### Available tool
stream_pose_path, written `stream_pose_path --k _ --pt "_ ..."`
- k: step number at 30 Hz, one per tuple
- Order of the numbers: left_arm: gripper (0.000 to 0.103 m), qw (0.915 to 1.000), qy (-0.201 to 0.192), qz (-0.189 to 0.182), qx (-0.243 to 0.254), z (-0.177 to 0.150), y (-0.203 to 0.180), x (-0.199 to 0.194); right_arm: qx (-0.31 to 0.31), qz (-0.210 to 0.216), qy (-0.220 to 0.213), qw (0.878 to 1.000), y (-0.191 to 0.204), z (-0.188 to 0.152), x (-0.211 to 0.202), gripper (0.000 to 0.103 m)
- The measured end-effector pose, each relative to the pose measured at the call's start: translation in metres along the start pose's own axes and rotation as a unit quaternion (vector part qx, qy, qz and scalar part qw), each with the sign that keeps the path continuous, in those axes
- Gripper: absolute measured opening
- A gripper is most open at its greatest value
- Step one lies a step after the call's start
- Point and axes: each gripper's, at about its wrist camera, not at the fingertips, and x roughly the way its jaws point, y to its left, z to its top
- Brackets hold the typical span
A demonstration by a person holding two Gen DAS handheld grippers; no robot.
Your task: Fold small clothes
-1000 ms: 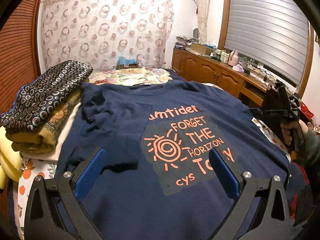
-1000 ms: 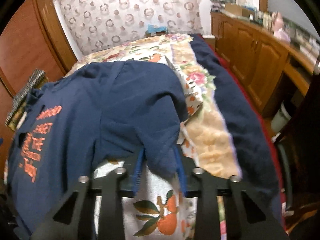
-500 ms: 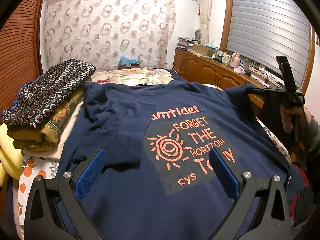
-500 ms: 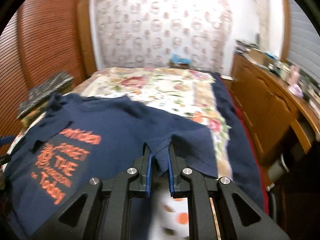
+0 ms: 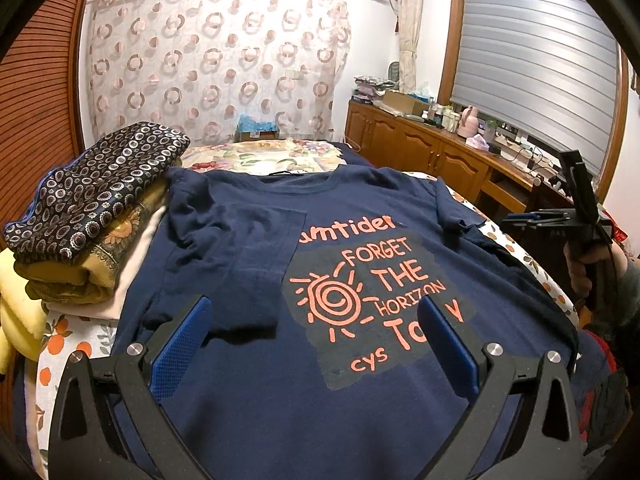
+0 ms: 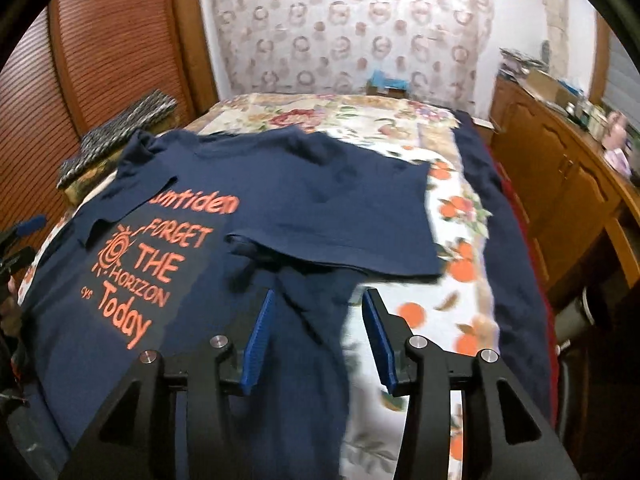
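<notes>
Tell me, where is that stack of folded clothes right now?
In the left wrist view the stack sits on the bed's left edge, against the T-shirt's left side, before the brown slatted door; the right wrist view shows it far left.

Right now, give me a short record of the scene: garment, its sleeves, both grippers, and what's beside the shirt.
garment: navy cotton T-shirt with orange print, flat on floral bedspread
left sleeve: folded inward
right sleeve: spread out, just released
left gripper: open, over the shirt
right gripper: fingers just opened, nothing gripped
beside: stack of folded patterned fabrics
</notes>
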Motion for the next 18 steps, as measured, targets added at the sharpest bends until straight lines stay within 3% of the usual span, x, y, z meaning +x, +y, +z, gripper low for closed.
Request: stream_pose_path --k 4,14,15,16,17,18 --pt "0.103 1.0 0.002 -0.001 0.0 0.0 -0.004 0.001 0.024 -0.036 0.002 0.999 -0.012 0.015 -0.003 0.05" --pt "0.103 1.0 0.005 0.003 -0.002 -0.002 -0.003 0.002 0.098 -0.057 0.028 0.993 -0.034 0.039 0.062 0.049" --pt "0.103 1.0 0.006 0.003 -0.003 -0.003 -0.002 0.002 0.097 -0.057 0.029 0.993 -0.033 0.041 0.062 0.044" --pt "0.103 1.0 0.006 0.003 -0.004 -0.003 -0.002 0.002 0.093 -0.053 0.031 0.994 -0.029 0.045 0.061 0.022" --pt "0.103 1.0 0.006 0.003 -0.005 -0.004 -0.001 0.002 0.085 -0.044 0.035 0.995 -0.026 0.045 0.06 0.009" --pt "0.103 1.0 0.006 0.003 -0.006 -0.004 -0.001 0.002 0.073 -0.038 0.04 0.996 -0.021 0.047 0.062 0.006"
